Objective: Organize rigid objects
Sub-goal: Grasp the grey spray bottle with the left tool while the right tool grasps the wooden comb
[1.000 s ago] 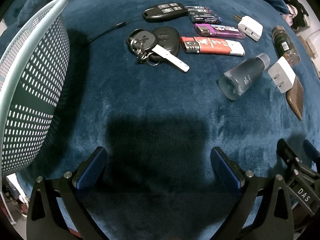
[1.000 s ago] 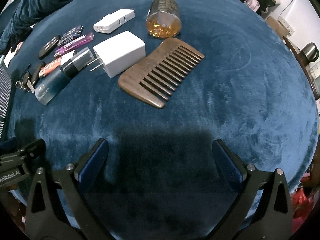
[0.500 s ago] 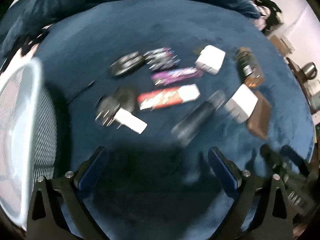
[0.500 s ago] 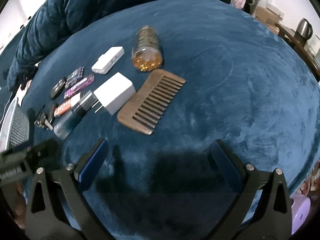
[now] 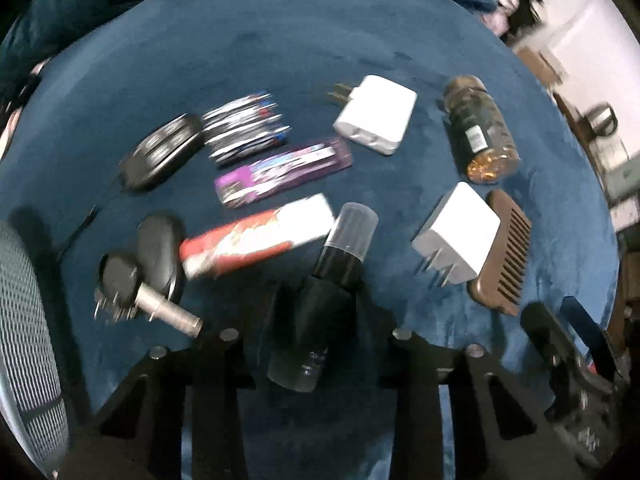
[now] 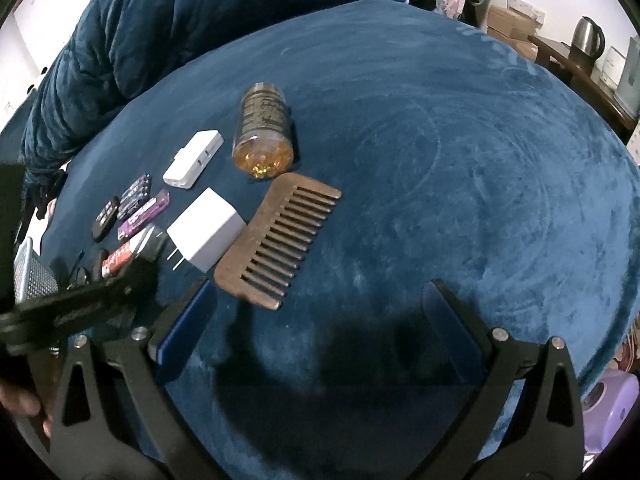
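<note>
My left gripper (image 5: 318,300) has its jaws closing around a dark bottle with a clear cap (image 5: 344,248), which lies between the pads; they appear to touch its sides. The bottle rests on the blue plush surface (image 6: 440,160). Around it lie a red-and-white lighter (image 5: 256,236), a purple lighter (image 5: 284,170), a black remote (image 5: 160,156) and car keys (image 5: 136,272). My right gripper (image 6: 318,292) stands open with nothing in it. It hovers just in front of a brown wooden comb (image 6: 276,240), beside a white charger (image 6: 206,236).
A mesh basket (image 5: 24,340) stands at the left edge. An amber bottle (image 6: 264,132) and a flat white adapter (image 6: 194,158) lie farther back. A rumpled blue blanket (image 6: 160,20) borders the far side. A kettle (image 6: 588,36) and boxes stand off to the right.
My left gripper has moved right from the bare patch by the basket to the dark bottle, and its jaws have narrowed around it. The right gripper has risen and tilted; more of the surface shows.
</note>
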